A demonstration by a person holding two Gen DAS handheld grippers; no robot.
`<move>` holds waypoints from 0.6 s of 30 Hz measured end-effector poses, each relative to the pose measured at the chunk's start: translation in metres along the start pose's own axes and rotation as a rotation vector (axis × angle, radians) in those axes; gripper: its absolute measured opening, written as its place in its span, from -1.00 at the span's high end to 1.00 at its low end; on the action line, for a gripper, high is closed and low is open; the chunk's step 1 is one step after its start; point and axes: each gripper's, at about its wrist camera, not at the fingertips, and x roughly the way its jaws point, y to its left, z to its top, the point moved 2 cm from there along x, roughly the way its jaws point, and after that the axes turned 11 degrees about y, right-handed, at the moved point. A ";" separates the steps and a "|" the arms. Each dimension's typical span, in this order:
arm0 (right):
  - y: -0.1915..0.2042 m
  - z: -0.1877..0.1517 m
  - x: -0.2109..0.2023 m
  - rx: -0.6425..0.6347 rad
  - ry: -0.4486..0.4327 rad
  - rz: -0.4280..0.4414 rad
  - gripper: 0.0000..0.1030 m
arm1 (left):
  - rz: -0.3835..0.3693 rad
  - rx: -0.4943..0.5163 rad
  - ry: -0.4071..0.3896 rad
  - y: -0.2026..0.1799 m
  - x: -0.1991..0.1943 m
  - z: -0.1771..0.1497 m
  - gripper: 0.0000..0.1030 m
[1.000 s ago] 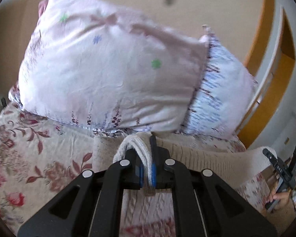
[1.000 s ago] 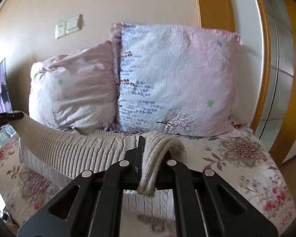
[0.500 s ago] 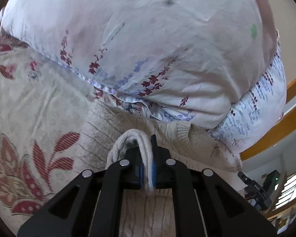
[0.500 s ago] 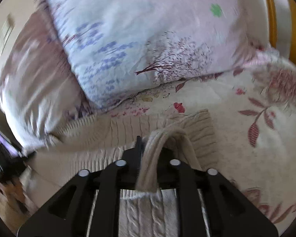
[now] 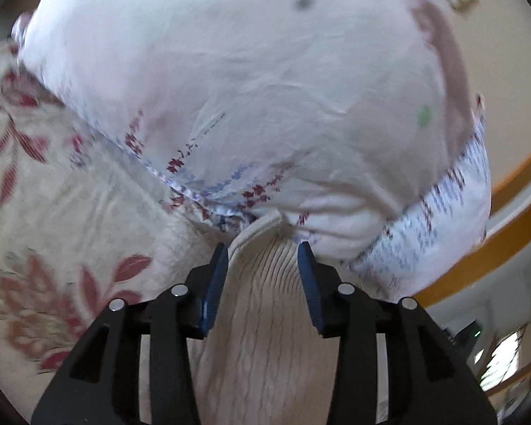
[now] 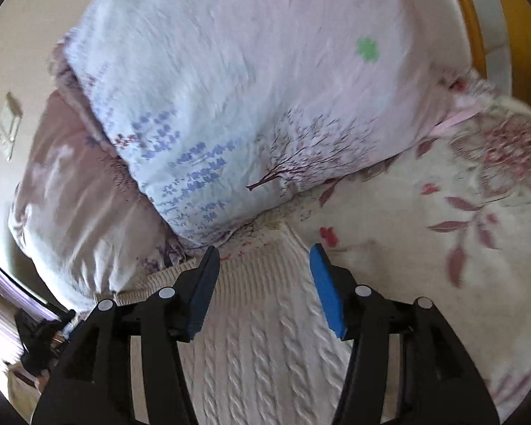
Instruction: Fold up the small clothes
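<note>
A cream cable-knit sweater (image 5: 262,318) lies flat on the floral bedspread, its ribbed edge up against the pillows. My left gripper (image 5: 262,258) is open, its fingers apart over the sweater's ribbed edge, holding nothing. In the right wrist view the same sweater (image 6: 258,336) lies under my right gripper (image 6: 263,262), which is also open and empty, its blue pads (image 6: 327,290) spread over the ribbed corner.
Two pale floral pillows (image 5: 247,88) (image 6: 247,106) stand against the wall just beyond the sweater. The floral bedspread (image 5: 53,230) (image 6: 442,248) spreads to both sides. A wooden door frame (image 5: 495,230) is at the right. A wall switch (image 6: 9,124) is on the left.
Both grippers carried the sweater's edge forward and down to the pillows, then opened and let it go. The sweater now lies flat.
</note>
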 end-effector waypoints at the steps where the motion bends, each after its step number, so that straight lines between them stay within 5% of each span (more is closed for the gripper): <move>1: -0.005 -0.007 -0.010 -0.001 -0.002 -0.006 -0.07 | 0.016 0.022 0.005 -0.001 -0.004 -0.003 0.22; 8: -0.028 -0.044 -0.024 -0.047 0.066 -0.068 0.13 | 0.165 0.155 0.060 0.003 -0.020 -0.039 0.22; 15: -0.030 -0.066 -0.009 -0.123 0.118 -0.158 0.26 | 0.243 0.160 0.100 0.019 -0.018 -0.061 0.22; 18: -0.029 -0.071 -0.004 -0.155 0.139 -0.171 0.47 | 0.282 0.163 0.109 0.020 -0.012 -0.064 0.32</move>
